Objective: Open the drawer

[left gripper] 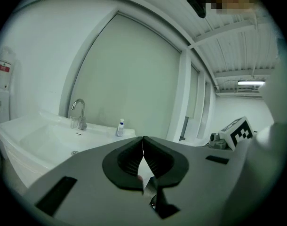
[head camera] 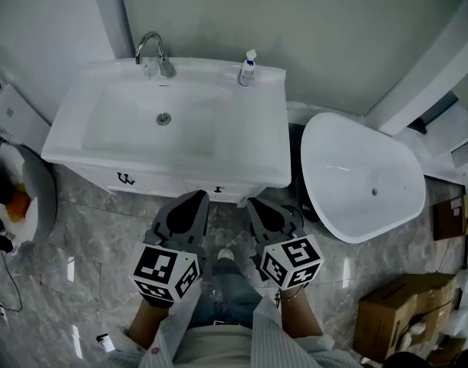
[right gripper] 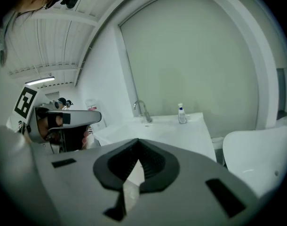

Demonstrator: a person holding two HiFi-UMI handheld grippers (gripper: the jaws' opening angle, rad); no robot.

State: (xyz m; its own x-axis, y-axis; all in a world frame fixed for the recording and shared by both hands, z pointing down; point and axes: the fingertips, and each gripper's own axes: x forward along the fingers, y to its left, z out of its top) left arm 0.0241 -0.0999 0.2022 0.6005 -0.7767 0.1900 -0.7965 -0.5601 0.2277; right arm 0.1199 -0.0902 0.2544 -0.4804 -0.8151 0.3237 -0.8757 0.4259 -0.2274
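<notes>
**Both grippers clenched and empty in front of the vanity**

Standing at a white vanity sink (head camera: 274, 140), looking steeply down. A faucet (head camera: 151, 50) sits at the back rim, and a small pump bottle (head camera: 248, 68) stands at the back right corner.

The drawer (head camera: 146, 181) is in the cabinet front below the basin. It looks shut, flush with the front. One dark handle (head camera: 126, 179) is toward the left, and a second dark mark sits nearer the middle.

My left gripper (head camera: 198, 196) points at the cabinet front just right of that handle. Its jaws are pressed together with nothing between them. I cannot tell whether the tip touches the front.

My right gripper (head camera: 250, 203) is beside it, a little apart. It is also clamped shut on nothing and aims at the right part of the front.

Each gripper's own view looks over the basin toward the faucet and bottle.

A white oval tub (head camera: 360, 179) stands just right of the vanity. Cardboard boxes (head camera: 393, 313) sit on the grey marbled floor (head camera: 80, 251) further right.
</notes>
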